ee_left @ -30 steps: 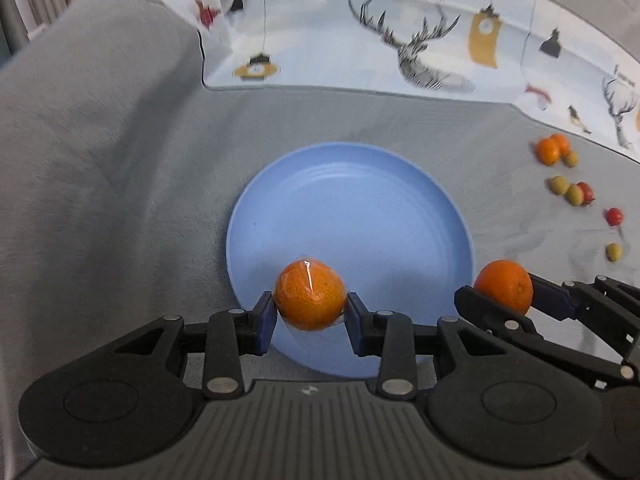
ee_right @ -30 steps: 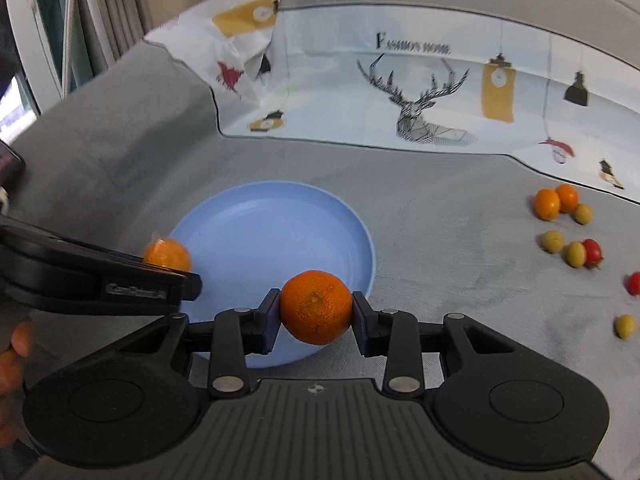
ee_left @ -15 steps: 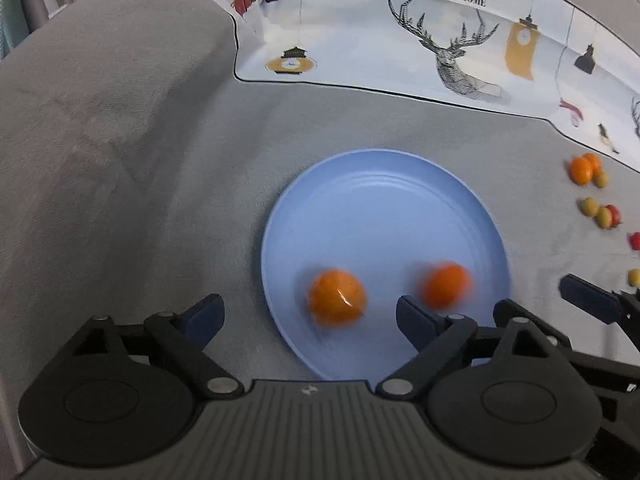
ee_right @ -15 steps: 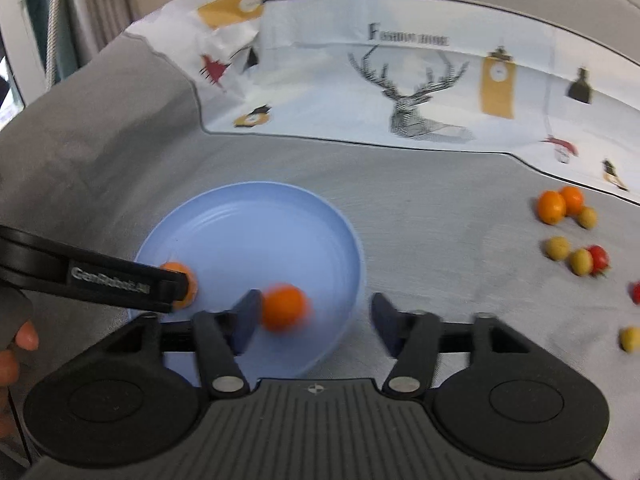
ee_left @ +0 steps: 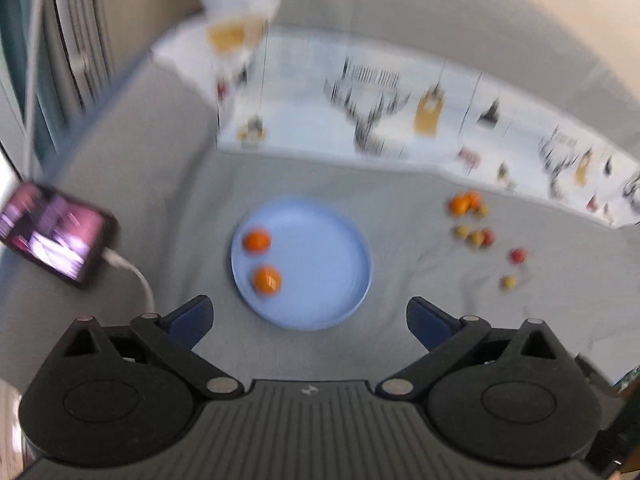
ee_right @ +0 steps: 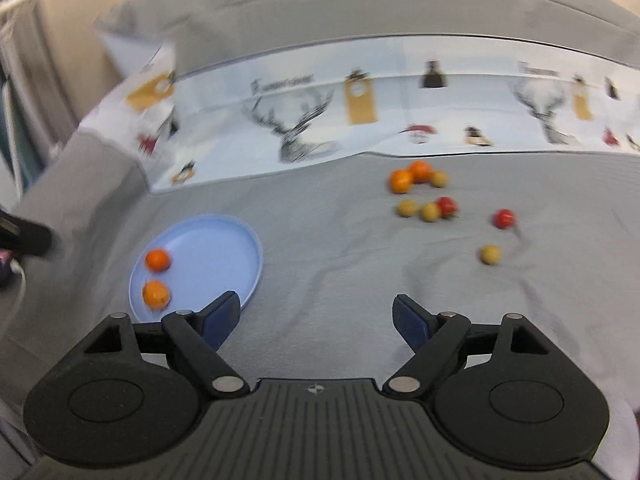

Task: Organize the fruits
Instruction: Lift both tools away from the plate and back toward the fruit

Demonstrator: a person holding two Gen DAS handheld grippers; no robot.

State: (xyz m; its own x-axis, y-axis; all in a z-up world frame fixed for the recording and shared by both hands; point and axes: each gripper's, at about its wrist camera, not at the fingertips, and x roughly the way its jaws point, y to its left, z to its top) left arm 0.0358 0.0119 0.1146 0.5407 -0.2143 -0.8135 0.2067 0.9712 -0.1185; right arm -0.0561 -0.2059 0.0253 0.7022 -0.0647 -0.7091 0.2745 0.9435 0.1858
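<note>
A blue plate [ee_left: 320, 264] lies on grey cloth and holds two oranges, one [ee_left: 257, 241] behind the other [ee_left: 267, 279], at its left side. It shows at the left in the right wrist view [ee_right: 216, 256] with both oranges [ee_right: 157, 260] [ee_right: 156, 294]. A loose group of fruit lies to the right: two small oranges [ee_right: 410, 176], several yellow-green fruits [ee_right: 418, 210] and red ones [ee_right: 503, 218]. My left gripper [ee_left: 310, 314] is open and empty, raised well back from the plate. My right gripper [ee_right: 316, 314] is open and empty, right of the plate.
A phone [ee_left: 56, 236] with a lit screen and white cable lies left of the plate. A printed deer-pattern cloth [ee_right: 360, 112] runs along the back. The left gripper's tip [ee_right: 28, 236] shows at the right wrist view's left edge.
Both grippers opened and let their oranges go onto the plate, then pulled up and back. The right gripper has also swung to the right, toward the loose fruit.
</note>
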